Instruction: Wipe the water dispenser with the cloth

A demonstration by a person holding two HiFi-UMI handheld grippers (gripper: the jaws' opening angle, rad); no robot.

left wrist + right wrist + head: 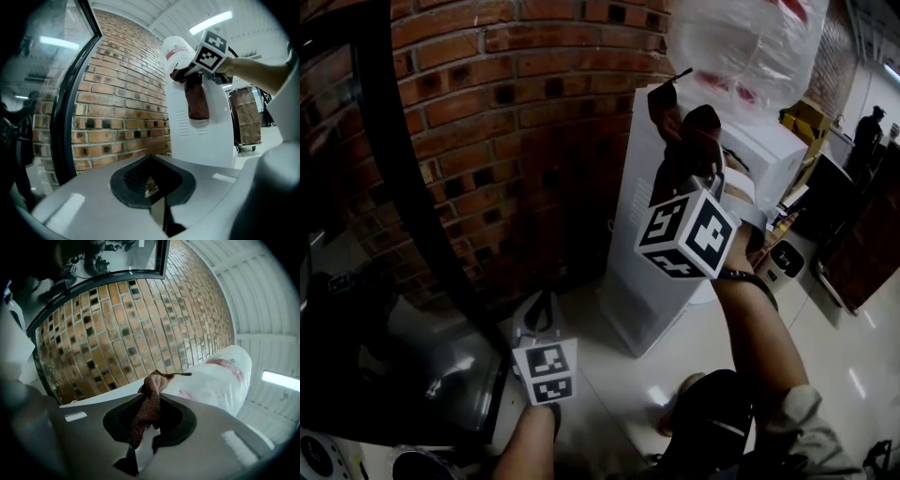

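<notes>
There are two grippers, one cloth, one water dispenser and one bottle on top of it.

The water dispenser is a tall white cabinet that stands upright on the pale tiled floor, its long axis vertical and its back near the brick wall. The bottle, wrapped in clear plastic, sits on its top.

The right gripper is raised at the far right, up by the top of the dispenser. Its jaws are clamped on the brown cloth. In the right gripper view the cloth is bunched between the pads, with one end poking out past the tips toward the bottle. In the left gripper view the cloth hangs down over the upper front of the dispenser, its long axis vertical.

The left gripper is held low at the near left, close to a black-framed glass panel and well apart from the cloth. Its jaws are drawn together with nothing between them, and they point toward the dispenser and the wall.
</notes>
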